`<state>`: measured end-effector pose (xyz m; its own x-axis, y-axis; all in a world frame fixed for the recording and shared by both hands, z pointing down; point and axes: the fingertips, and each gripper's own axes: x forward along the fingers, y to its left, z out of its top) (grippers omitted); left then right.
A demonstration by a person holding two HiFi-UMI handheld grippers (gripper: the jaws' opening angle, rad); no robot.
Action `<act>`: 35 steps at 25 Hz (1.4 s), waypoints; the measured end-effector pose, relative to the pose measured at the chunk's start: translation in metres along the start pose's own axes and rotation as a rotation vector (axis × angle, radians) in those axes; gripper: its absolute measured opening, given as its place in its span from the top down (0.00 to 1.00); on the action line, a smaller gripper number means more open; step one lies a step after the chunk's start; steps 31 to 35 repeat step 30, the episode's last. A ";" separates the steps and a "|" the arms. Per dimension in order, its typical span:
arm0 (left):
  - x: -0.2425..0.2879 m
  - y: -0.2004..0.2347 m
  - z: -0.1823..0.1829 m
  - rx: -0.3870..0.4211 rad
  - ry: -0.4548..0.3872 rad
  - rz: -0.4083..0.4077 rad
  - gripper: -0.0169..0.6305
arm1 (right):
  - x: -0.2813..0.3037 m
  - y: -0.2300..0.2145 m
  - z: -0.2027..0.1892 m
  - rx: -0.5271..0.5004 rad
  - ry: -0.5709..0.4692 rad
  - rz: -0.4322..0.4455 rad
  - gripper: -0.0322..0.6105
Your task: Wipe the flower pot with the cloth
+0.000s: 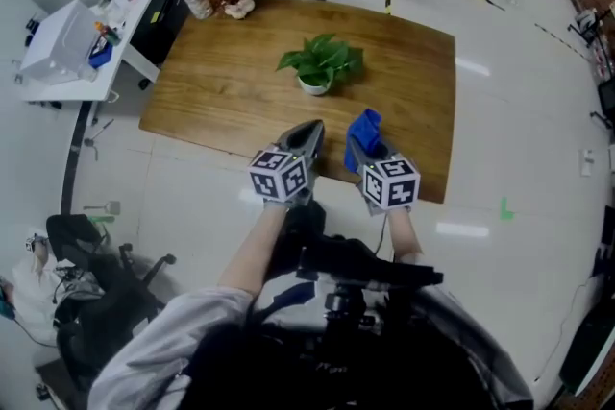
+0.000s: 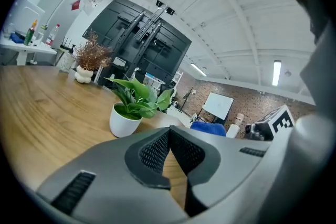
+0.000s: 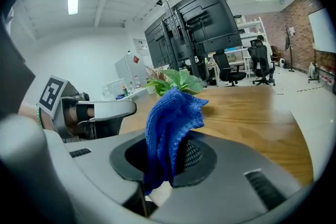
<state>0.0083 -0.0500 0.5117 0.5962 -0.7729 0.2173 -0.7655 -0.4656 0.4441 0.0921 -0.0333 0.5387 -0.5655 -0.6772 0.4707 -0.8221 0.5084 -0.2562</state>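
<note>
Wooden worktop, mostly bare, with the task's things toward its middle and near edge. Both grippers hang over the near edge, side by side and aimed at the plant. This reads as a ready stance from which either can reach in. The left tongs are closed tip to tip with nothing between them; only worktop grain shows through the gap behind the tips. Judged free to steady the pot while the other wipes. The right tongs are clamped on the blue cloth, which stands up out of the jaws in a loose bunch. That grip leaves a soft pad of fabric leading, which suits rubbing. The white flower pot, holding a green leafy plant, stands upright near the worktop's centre, ahead of both grippers and clear of them. The cloth is not touching the pot. Wiping not yet begun; the approach looks like the step in hand.
</note>
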 end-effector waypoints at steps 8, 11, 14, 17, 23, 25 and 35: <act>-0.039 -0.018 -0.022 0.029 0.001 0.038 0.97 | -0.029 0.023 -0.017 0.021 -0.012 0.022 0.83; -0.047 -0.029 -0.023 0.031 -0.010 0.049 0.97 | -0.043 0.028 -0.020 0.011 -0.015 0.034 0.83; -0.056 -0.033 -0.029 0.029 -0.015 0.062 0.97 | -0.049 0.037 -0.028 -0.003 -0.011 0.055 0.83; -0.065 -0.028 -0.036 0.030 -0.009 0.064 0.97 | -0.047 0.048 -0.033 -0.010 -0.009 0.064 0.83; -0.079 -0.030 -0.041 0.023 -0.018 0.086 0.97 | -0.055 0.055 -0.040 -0.018 -0.002 0.075 0.83; -0.082 -0.023 -0.041 0.022 -0.022 0.091 0.97 | -0.051 0.059 -0.040 -0.018 -0.006 0.081 0.83; -0.096 0.035 -0.030 0.010 -0.023 0.095 0.97 | -0.001 0.086 -0.034 -0.024 0.002 0.071 0.83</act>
